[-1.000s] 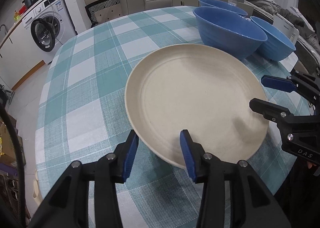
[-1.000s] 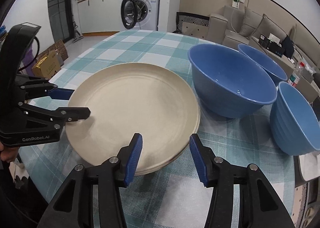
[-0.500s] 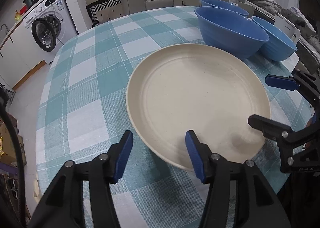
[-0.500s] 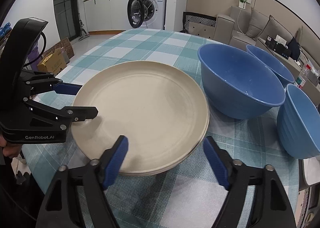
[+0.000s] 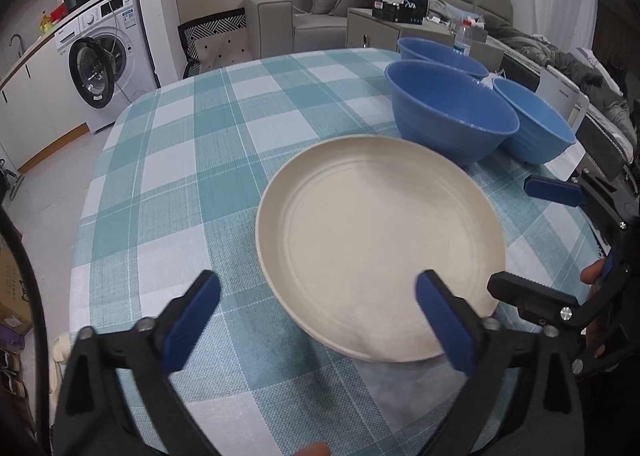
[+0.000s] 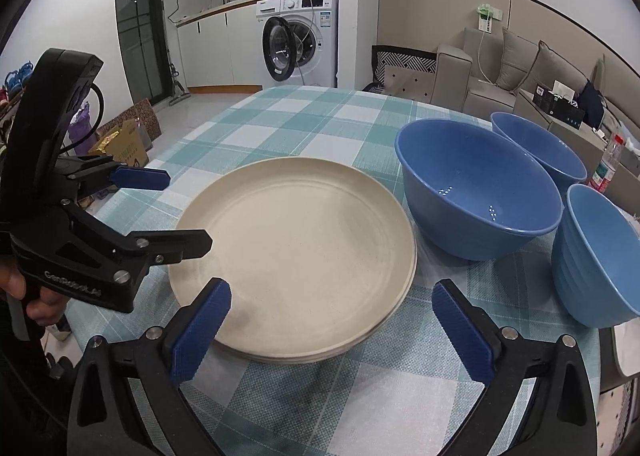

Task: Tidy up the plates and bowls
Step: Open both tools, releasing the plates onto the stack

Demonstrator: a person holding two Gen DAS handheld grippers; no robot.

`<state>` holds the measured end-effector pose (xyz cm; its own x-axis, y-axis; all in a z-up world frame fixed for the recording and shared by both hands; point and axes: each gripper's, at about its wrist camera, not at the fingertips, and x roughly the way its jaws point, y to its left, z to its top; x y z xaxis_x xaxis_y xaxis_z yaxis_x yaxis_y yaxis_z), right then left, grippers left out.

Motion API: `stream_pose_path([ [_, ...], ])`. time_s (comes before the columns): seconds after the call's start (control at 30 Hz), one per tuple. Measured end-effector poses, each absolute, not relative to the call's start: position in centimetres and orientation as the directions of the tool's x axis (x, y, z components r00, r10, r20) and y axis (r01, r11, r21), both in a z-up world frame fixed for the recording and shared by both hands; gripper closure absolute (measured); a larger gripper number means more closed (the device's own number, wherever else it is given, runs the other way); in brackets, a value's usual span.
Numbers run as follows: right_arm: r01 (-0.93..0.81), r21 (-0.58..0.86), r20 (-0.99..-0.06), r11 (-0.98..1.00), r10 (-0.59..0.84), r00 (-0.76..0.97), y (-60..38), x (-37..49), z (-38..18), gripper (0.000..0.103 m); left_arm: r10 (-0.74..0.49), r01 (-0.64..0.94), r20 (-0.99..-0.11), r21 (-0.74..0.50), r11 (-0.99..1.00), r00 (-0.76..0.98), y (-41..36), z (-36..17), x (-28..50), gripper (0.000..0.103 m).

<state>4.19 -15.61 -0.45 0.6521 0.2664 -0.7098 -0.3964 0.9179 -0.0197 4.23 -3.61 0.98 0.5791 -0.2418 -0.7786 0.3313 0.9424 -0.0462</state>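
A stack of cream plates point(image 5: 380, 248) point(image 6: 296, 252) lies on the checked tablecloth. Three blue bowls stand beyond it: a large one point(image 5: 452, 112) point(image 6: 476, 188), one behind it point(image 5: 436, 52) point(image 6: 536, 148), and a ribbed one point(image 5: 536, 120) point(image 6: 596, 256). My left gripper point(image 5: 320, 320) is open and empty at the near rim of the plates; it also shows in the right wrist view point(image 6: 176, 212). My right gripper point(image 6: 332, 328) is open and empty at the plates' other side; it also shows in the left wrist view point(image 5: 524, 240).
The round table point(image 5: 168, 184) carries a teal and white cloth. A washing machine point(image 6: 300, 44) and sofa point(image 5: 344, 12) stand beyond it. A water bottle point(image 6: 608, 164) stands behind the bowls. Boxes point(image 6: 124, 144) lie on the floor.
Both grippers have opened wide and pulled back from the plate rim. The plates lie still on the table.
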Motion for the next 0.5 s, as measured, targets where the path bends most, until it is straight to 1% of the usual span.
stream_pose_path([
  [0.1, -0.394, 0.001, -0.699, 0.919, 0.283, 0.657, -16.0, 4.1, 0.0, 0.001, -0.271, 0.340, -0.761, -0.071, 0.938, 0.589, -3.5, 1.5, 4.1, 0.000],
  [0.27, -0.386, 0.015, -0.681, 0.922, 0.292, 0.671, -16.8, 3.7, 1.1, 0.001, -0.281, 0.326, -0.741, -0.089, 0.941, 0.609, -3.2, 2.3, 4.1, 0.000],
  [0.5, -0.360, -0.004, -0.664, 0.933, 0.266, 0.698, -18.4, 3.3, 3.3, 0.001, -0.291, 0.302, -0.696, -0.112, 0.947, 0.656, -2.9, 3.9, 3.7, 0.000],
])
